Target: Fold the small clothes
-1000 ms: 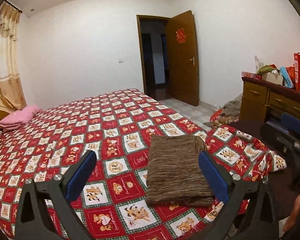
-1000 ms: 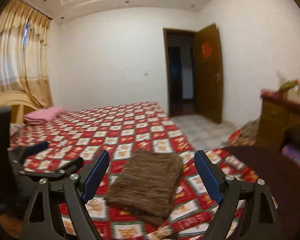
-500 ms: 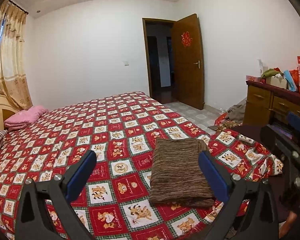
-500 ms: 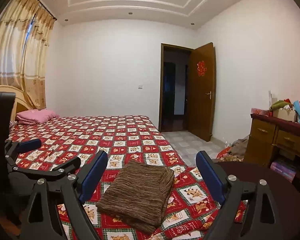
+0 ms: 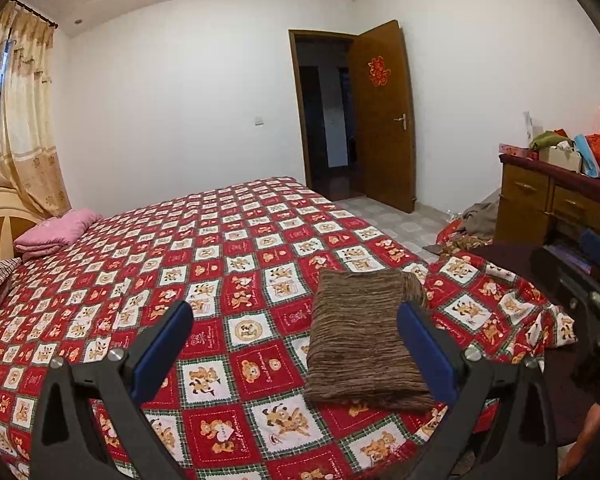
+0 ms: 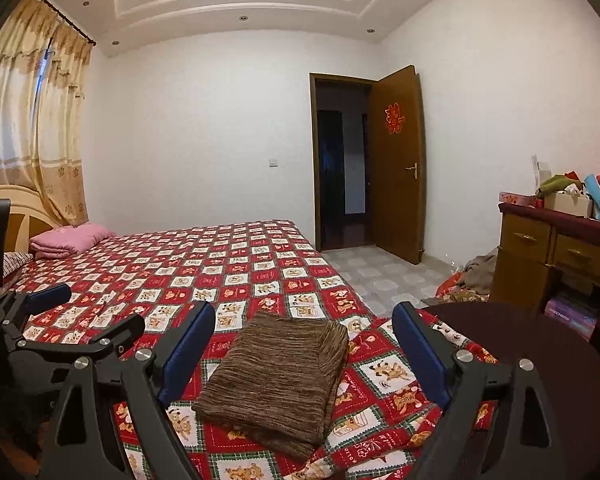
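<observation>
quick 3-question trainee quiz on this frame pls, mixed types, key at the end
1. True or false: the brown folded garment is clamped in the right hand-held gripper.
2. Multiple choice: where does the pink folded cloth lie? A) on the wooden dresser B) at the head end of the bed, near the curtain C) on the floor by the door
3. Fill in: the left hand-held gripper has its jaws ____.

Key
1. False: it lies free on the red patterned bedspread, with both grippers open above it.
2. B
3. open
</observation>
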The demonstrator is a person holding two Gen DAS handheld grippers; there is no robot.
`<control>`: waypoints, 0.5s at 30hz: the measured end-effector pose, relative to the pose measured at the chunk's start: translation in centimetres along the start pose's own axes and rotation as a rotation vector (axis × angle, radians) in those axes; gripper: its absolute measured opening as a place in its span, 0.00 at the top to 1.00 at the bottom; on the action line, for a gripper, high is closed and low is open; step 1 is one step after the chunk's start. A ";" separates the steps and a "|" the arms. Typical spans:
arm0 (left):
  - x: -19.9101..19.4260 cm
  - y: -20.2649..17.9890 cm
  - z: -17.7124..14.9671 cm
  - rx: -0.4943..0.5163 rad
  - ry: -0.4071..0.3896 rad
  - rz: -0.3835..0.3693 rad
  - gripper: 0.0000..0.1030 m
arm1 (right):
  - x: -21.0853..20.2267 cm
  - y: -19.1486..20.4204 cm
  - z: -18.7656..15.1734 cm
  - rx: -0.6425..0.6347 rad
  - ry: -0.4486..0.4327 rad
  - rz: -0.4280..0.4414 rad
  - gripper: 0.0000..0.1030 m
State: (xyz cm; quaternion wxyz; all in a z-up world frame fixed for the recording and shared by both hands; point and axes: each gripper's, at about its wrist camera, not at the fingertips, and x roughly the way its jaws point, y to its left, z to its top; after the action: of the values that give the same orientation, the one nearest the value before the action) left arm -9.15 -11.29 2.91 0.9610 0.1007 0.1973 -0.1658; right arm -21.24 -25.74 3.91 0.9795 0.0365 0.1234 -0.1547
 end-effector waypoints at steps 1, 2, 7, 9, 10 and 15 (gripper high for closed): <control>0.0 0.0 0.0 -0.001 0.001 0.002 0.00 | 0.0 0.0 0.0 0.001 0.001 0.000 0.12; 0.1 0.1 0.0 -0.002 0.002 0.003 0.00 | 0.0 0.0 0.0 0.001 0.001 0.000 0.12; 0.3 0.2 -0.1 -0.004 0.005 0.013 0.00 | 0.1 -0.2 -0.1 0.008 0.001 -0.007 0.12; 0.4 0.2 -0.1 -0.003 0.005 0.016 0.00 | 0.1 -0.4 -0.2 0.011 0.004 -0.009 0.12; 0.4 0.2 -0.1 -0.002 0.006 0.018 0.00 | 0.2 -0.4 -0.2 0.012 0.005 -0.009 0.12; 0.5 0.2 -0.1 0.001 0.009 0.026 0.00 | 0.4 -0.7 -0.2 0.015 0.006 -0.016 0.12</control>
State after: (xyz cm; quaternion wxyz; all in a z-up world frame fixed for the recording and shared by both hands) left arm -8.63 -11.19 2.62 0.9621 0.1044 0.2003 -0.1527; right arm -21.11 -26.46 3.57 0.9776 0.0434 0.1253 -0.1636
